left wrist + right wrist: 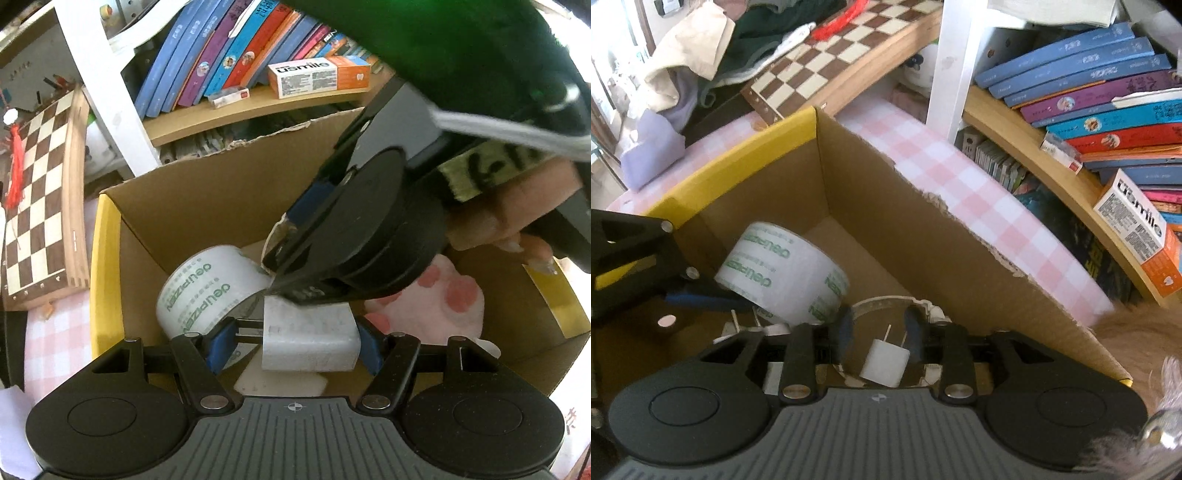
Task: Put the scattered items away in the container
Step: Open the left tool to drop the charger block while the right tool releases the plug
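white plug block (310, 339) gripped in left tool (295, 343), right tool (879, 336) open over small charger (885, 363)

Inside the cardboard box (923, 236), the tape roll (783, 269) crowds one corner; floor behind it lies open.

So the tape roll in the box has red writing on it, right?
No. The writing on the tape roll in the cardboard box is green, not red. The right wrist view shows it clearly, and the left wrist view agrees.
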A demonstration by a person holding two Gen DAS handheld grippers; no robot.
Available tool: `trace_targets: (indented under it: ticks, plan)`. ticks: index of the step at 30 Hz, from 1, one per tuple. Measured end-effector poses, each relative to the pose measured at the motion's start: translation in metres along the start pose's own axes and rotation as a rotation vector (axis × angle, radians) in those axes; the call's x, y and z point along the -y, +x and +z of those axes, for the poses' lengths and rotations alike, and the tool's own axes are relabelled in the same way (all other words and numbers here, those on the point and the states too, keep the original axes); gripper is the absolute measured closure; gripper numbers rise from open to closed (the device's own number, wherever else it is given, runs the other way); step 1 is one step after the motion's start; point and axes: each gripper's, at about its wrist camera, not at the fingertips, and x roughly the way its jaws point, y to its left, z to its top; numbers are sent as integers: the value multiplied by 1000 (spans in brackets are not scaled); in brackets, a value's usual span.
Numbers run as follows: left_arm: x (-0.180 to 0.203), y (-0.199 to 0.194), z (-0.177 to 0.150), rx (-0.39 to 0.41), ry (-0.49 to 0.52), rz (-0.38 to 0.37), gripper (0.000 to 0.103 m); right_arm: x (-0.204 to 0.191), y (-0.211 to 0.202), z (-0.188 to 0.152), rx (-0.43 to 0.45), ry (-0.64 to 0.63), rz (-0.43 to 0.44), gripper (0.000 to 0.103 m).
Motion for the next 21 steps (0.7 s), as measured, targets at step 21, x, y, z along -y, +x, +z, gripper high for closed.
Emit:
trace_targets:
  ticks: [21]
  plan:
    - [16,-86,-16,259,21,52,19,-28,-97,-14,207,89,-72,55]
